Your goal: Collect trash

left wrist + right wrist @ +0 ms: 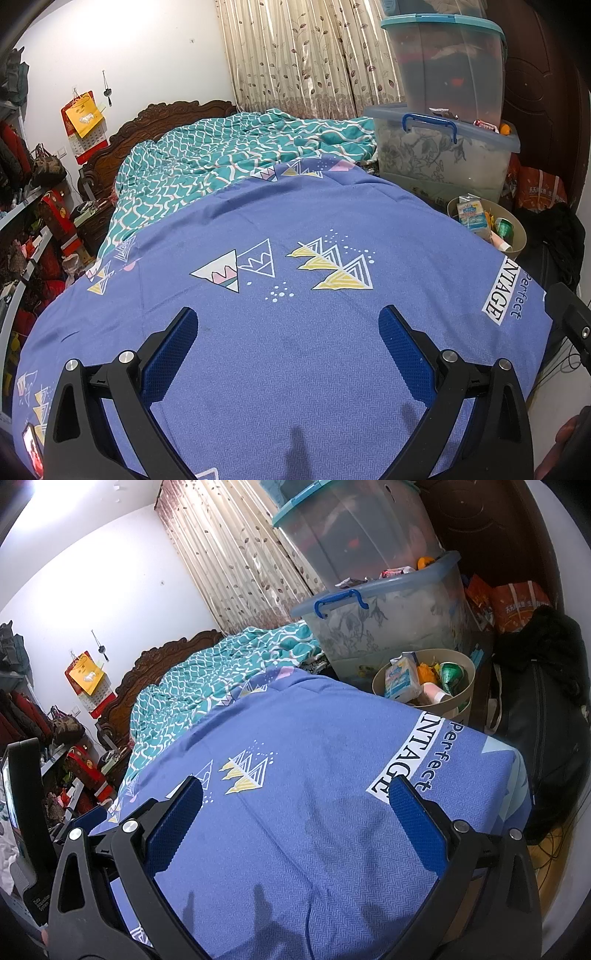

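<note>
The trash (424, 681) sits gathered in a beige bin (466, 698) on the floor just beside the far right corner of the bed, below the stacked plastic storage boxes (388, 627); a blue-and-white carton, an orange wrapper, something green and shiny, and a pale tube show above the rim; the same bin (517, 240) shows at the edge of the left view. The blue bedsheet (295, 350) under both tools looks bare; no loose litter is visible on it, nor on the teal quilt (240, 147) behind. The left gripper (288, 349) hangs over the sheet with its jaws wide and nothing between them; the right gripper (295, 823) likewise stands wide and empty, nearer the bin's side of the bed. I judge the collecting to be at or near its end, or between pieces; the next move calls for a look about the bed for any remaining scrap, and if one turns up, a low approach, a pinch, and a carry to the bin.
</note>
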